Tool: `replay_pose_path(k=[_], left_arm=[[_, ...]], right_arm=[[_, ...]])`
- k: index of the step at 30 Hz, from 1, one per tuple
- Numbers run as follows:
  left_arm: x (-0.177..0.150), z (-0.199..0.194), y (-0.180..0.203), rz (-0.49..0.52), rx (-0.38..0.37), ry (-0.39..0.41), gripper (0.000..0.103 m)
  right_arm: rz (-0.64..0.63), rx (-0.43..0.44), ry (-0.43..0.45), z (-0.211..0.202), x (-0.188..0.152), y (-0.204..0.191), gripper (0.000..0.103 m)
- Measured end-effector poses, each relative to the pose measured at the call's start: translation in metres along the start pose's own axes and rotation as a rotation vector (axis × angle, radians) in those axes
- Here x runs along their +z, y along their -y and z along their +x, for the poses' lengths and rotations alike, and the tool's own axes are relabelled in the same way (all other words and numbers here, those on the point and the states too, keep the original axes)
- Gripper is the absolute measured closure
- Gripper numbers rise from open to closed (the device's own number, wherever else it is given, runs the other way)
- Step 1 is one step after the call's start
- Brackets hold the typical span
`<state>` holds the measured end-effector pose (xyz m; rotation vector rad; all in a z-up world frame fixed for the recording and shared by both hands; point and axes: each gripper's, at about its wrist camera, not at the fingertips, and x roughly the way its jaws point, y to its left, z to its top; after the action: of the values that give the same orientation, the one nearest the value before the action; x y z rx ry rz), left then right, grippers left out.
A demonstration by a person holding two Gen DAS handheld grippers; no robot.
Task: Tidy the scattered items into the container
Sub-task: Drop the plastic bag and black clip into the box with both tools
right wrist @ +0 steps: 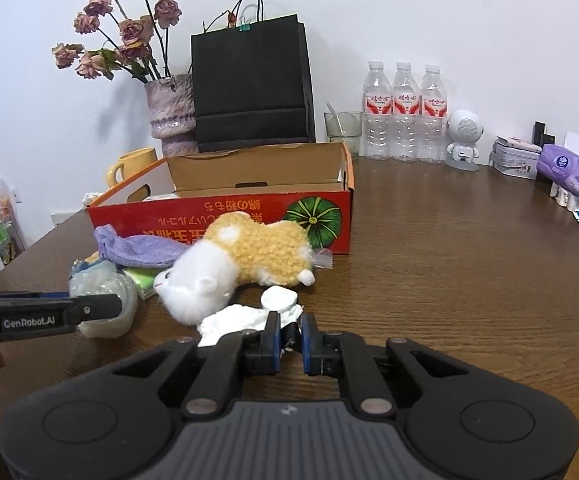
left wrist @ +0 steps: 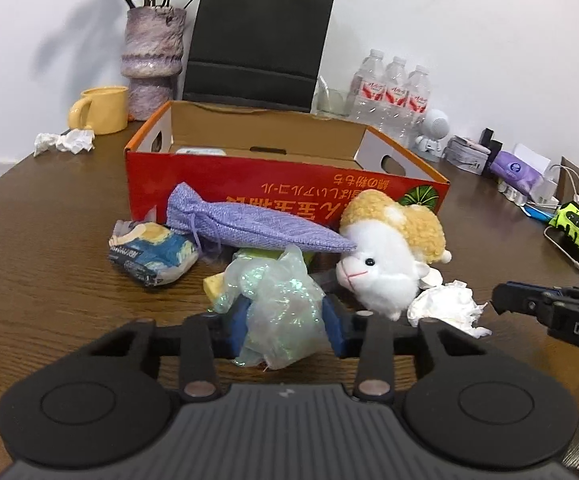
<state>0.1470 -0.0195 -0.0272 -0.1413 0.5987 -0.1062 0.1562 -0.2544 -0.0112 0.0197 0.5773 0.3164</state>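
Note:
A red cardboard box (left wrist: 289, 184) stands open on the brown table; it also shows in the right wrist view (right wrist: 225, 216). In front of it lie a purple cloth pouch (left wrist: 249, 224), a blue snack packet (left wrist: 151, 254), a white and yellow plush sheep (left wrist: 389, 256) and a crumpled white tissue (left wrist: 445, 308). My left gripper (left wrist: 287, 320) is shut on an iridescent plastic bag (left wrist: 277, 304). My right gripper (right wrist: 289, 334) is shut on the edge of the crumpled tissue (right wrist: 241, 320), next to a small white cap (right wrist: 278, 298).
Behind the box stand a black paper bag (left wrist: 257, 40), a vase of dried roses (left wrist: 151, 60), a yellow mug (left wrist: 99, 110) and three water bottles (left wrist: 393, 96). More tissue (left wrist: 65, 142) lies at back left. Small items (left wrist: 521, 172) line the right edge.

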Motion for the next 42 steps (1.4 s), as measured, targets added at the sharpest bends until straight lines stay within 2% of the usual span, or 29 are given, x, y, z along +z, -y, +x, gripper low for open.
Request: replay_pose_path(k=[4, 11, 15, 19, 27, 31, 34, 36, 37, 38, 39, 40, 41, 42], left_arm=[[0.002, -0.009, -0.004, -0.002, -0.014, 0.030, 0.076], [0.022, -0.035, -0.004, 0.033, -0.045, 0.143, 0.076], [0.047, -0.043, -0.002, 0.053, -0.043, 0.225, 0.076], [0.084, -0.032, 0.000, 0.063, -0.042, 0.284, 0.076], [0.135, 0.045, -0.006, 0.022, -0.017, 0.254, 0.076], [0.140, 0.083, -0.017, -0.009, -0.010, 0.214, 0.076], [0.138, 0.102, -0.022, 0.013, -0.004, 0.161, 0.075], [0.137, 0.111, -0.024, 0.021, -0.001, 0.132, 0.066], [0.136, 0.113, -0.024, 0.021, 0.004, 0.124, 0.046], [0.136, 0.113, -0.024, 0.019, 0.015, 0.125, 0.013], [0.136, 0.112, -0.024, 0.015, 0.036, 0.133, 0.000], [0.135, 0.110, -0.023, 0.019, 0.061, 0.149, 0.000], [0.136, 0.108, -0.021, 0.034, 0.078, 0.155, 0.000], [0.136, 0.105, -0.021, 0.045, 0.086, 0.157, 0.000]], right_arm=[[0.004, 0.006, 0.015, -0.001, 0.004, 0.000, 0.094], [-0.006, 0.019, 0.066, -0.003, 0.026, -0.002, 0.094], [-0.022, 0.027, 0.124, -0.004, 0.050, -0.006, 0.094], [-0.039, 0.041, 0.183, 0.004, 0.086, -0.012, 0.094], [-0.018, 0.063, 0.188, 0.069, 0.141, -0.026, 0.094], [-0.009, 0.056, 0.142, 0.115, 0.152, -0.026, 0.094], [0.005, 0.045, 0.093, 0.141, 0.150, -0.020, 0.093], [0.006, 0.043, 0.055, 0.153, 0.146, -0.018, 0.092], [0.010, 0.044, 0.032, 0.160, 0.144, -0.016, 0.086], [0.017, 0.041, 0.016, 0.163, 0.143, -0.014, 0.076], [0.022, 0.039, -0.005, 0.166, 0.141, -0.012, 0.065], [0.029, 0.032, -0.027, 0.168, 0.140, -0.011, 0.034], [0.033, 0.021, -0.039, 0.169, 0.139, -0.011, 0.011], [0.036, -0.006, -0.039, 0.169, 0.139, -0.010, 0.009]])
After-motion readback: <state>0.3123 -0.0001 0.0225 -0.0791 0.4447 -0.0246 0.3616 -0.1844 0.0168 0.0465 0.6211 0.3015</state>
